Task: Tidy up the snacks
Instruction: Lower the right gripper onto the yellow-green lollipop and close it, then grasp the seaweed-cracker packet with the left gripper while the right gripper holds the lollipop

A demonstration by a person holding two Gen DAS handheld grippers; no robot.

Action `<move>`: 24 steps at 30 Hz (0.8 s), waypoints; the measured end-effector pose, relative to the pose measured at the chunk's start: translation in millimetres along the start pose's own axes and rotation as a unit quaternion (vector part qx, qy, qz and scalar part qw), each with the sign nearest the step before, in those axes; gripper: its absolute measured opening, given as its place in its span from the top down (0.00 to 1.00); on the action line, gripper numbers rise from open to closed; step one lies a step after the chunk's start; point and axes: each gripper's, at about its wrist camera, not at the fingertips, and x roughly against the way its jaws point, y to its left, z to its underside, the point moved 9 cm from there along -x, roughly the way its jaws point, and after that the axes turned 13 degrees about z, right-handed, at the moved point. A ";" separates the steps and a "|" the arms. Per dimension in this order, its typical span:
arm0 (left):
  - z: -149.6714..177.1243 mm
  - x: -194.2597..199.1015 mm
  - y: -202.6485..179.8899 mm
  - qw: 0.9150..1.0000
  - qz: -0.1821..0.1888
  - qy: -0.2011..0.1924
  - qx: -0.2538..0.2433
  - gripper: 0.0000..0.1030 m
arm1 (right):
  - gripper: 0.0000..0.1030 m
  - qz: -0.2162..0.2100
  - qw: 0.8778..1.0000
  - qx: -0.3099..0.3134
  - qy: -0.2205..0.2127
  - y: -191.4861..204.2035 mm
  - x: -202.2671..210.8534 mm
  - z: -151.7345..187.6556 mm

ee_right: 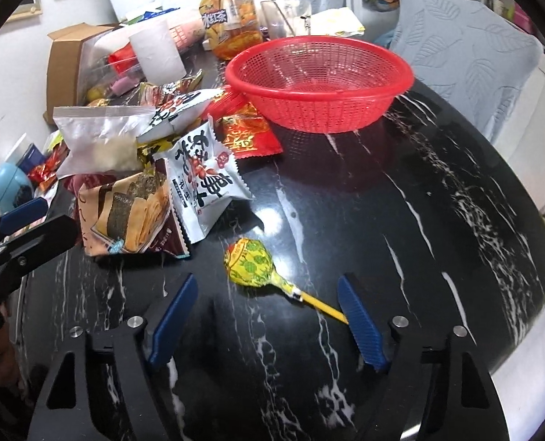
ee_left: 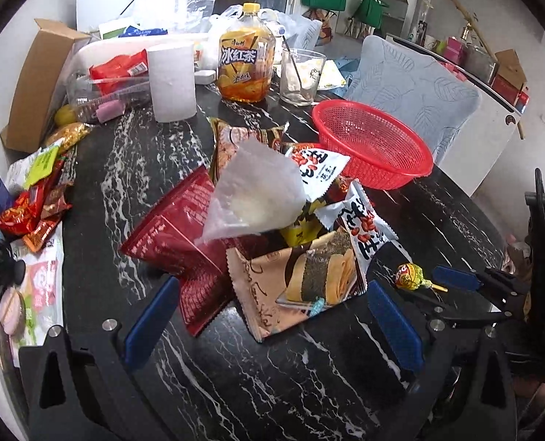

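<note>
Tongs on the right [ee_right: 267,316] stand spread, pinching nothing, low over the black marbled table [ee_right: 437,220]; a lollipop [ee_right: 249,264] in yellow-green wrap lies between the blue pads, its stick tip just beside the right pad [ee_right: 362,327], its head nearer the middle; left tongs [ee_left: 272,325] are spread too and empty, their pads flanking the near corner of a seaweed-roll snack packet [ee_left: 302,279] at the front of the snack heap; beyond the heap sits a red mesh basket [ee_right: 320,77] with nothing visible in it, well apart from the lollipop; behind it stand an iced tea bottle [ee_left: 245,55] and a paper roll [ee_left: 171,82]. Judged from this, the step in hand is the first pick, each hand lining up on its own item; next, the right tongs need to settle lower and close squarely on the lollipop's head, since the thin stick may slip, then carry it to the basket; the left needs a firm bite on the packet's edge.
</note>
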 end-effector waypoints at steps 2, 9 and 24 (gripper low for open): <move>-4.4 1.3 0.0 1.000 -0.004 -0.007 -0.007 0.00 | 0.41 -0.002 1.000 0.006 -0.005 2.3 -1.3 -3.5; -17.2 -3.6 -9.1 0.999 0.002 -0.010 -0.043 0.00 | 0.76 -0.003 1.000 0.015 -0.012 5.4 -6.9 -12.8; -16.7 -34.6 -32.8 0.992 0.049 0.043 -0.106 0.00 | 0.76 -0.013 1.000 -0.002 -0.012 -9.8 -4.7 -12.0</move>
